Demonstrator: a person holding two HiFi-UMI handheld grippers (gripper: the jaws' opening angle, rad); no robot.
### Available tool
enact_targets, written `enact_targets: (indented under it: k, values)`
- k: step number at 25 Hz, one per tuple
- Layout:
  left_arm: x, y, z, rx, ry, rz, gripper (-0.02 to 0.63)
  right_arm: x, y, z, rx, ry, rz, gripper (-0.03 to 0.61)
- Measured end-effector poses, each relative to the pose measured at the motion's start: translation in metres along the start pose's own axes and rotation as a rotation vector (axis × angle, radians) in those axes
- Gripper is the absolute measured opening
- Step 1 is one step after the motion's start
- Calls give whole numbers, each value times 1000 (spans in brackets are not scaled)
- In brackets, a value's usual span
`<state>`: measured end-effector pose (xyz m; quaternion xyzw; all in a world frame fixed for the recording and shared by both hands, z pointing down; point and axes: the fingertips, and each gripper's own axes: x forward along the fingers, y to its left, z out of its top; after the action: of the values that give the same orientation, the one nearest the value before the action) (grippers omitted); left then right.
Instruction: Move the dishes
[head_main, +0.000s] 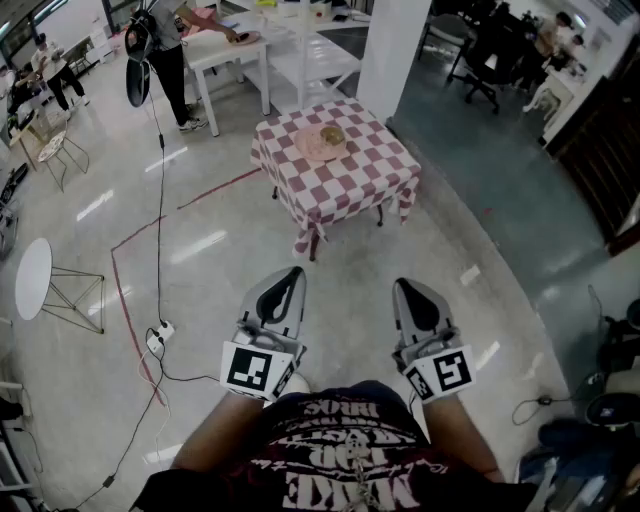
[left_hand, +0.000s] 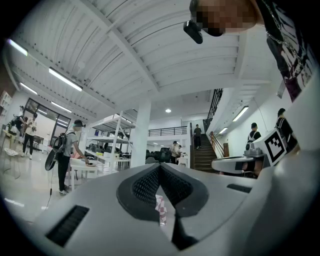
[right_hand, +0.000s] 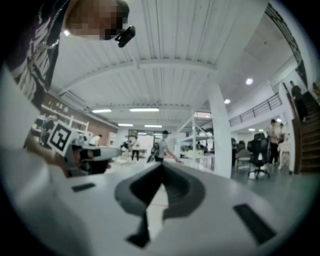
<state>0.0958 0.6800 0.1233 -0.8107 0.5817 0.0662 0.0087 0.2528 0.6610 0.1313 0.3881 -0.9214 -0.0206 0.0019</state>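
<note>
Both left gripper (head_main: 294, 271) and right gripper (head_main: 405, 284) have fingers closed, empty; dish (head_main: 320, 141) on far table (head_main: 352, 186) looks indistinct.

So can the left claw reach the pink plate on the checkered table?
Probably not. The left claw sits shut near the person's body, and the plate lies on the table far ahead across the floor. Nothing blocks the way; walking closer should do.

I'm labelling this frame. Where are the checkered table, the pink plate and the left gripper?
checkered table (head_main: 352, 178): head view, bare tablecloth near the front edge.
pink plate (head_main: 310, 150): head view, its bare left rim.
left gripper (head_main: 295, 272): head view, where its tips meet.
</note>
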Motion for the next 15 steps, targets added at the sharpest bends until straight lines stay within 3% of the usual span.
enact_targets:
  k: [11,15]
  values:
    - [-30,40,-21,-113,26,49,25,-5,40,-16,56,51,12,32]
    - [-23,53,-27,-101,49,62,25,5,38,-19,58,37,-9,32]
